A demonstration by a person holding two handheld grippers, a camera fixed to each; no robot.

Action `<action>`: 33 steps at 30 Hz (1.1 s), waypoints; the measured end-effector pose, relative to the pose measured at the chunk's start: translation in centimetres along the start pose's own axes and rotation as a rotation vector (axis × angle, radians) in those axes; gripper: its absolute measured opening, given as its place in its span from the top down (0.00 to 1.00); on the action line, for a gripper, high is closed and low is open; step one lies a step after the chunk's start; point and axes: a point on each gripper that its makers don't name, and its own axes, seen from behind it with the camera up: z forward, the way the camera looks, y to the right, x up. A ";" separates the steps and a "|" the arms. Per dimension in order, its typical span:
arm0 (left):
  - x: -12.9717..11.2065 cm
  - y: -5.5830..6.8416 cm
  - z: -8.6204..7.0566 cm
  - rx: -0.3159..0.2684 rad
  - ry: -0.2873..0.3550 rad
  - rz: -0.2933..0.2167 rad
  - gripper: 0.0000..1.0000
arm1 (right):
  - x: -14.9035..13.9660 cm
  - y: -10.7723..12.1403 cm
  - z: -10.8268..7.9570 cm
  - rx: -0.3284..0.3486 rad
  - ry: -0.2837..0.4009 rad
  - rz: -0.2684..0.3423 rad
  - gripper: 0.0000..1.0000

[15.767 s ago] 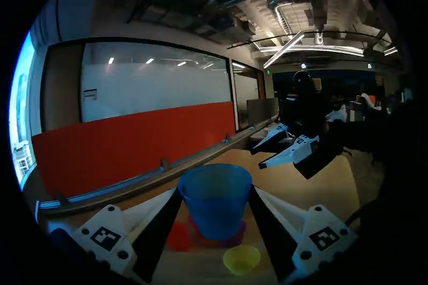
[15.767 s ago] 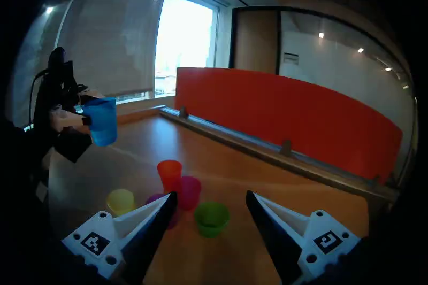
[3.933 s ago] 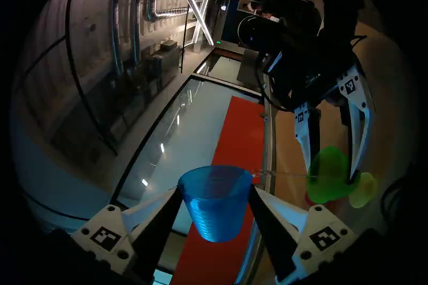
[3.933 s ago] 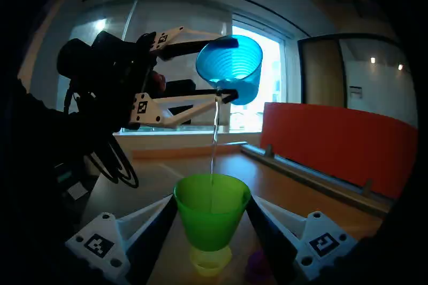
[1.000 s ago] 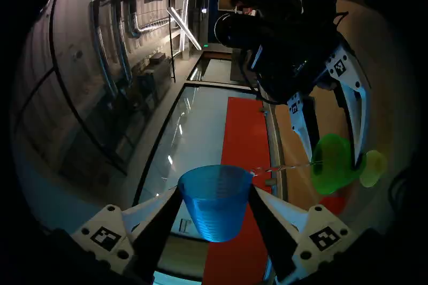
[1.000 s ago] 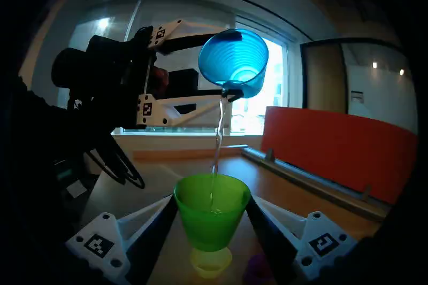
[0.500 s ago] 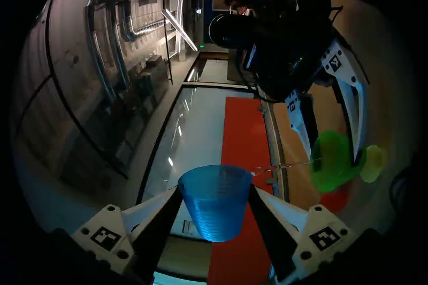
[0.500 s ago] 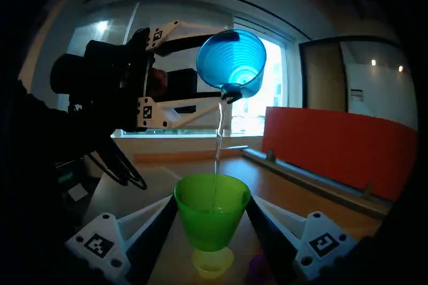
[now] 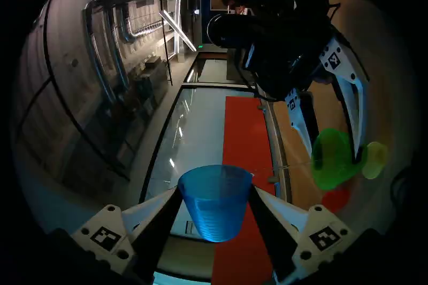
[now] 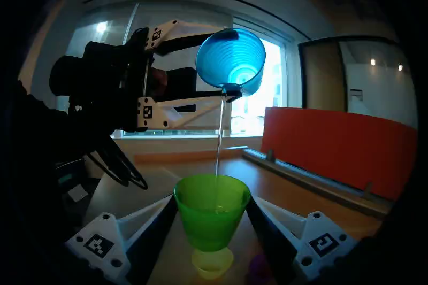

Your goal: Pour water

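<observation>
My left gripper is shut on a blue cup, tipped far over onto its side. In the right gripper view that blue cup hangs high, its mouth facing me, and a thin stream of water falls from its lip. My right gripper is shut on a green cup held upright right under the stream, with water inside. In the left gripper view the green cup sits at the right between the right gripper's fingers, the stream reaching it.
A yellow cup and a purple cup stand on the wooden table below the green one. An orange partition with a rail runs along the table's far side. A bright window is behind the left gripper.
The blue cup has tipped slightly further and the stream has thinned. The green cup stays put under it.
</observation>
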 end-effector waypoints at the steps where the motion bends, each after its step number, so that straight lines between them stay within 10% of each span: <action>1: 0.0 0.0 0.0 0.001 0.000 0.004 0.14 | 0.0 0.0 0.0 0.000 0.000 0.000 0.09; 33: 0.5 -0.5 -0.3 0.013 0.005 0.135 0.14 | 0.1 0.3 -0.2 -0.009 0.004 -0.001 0.09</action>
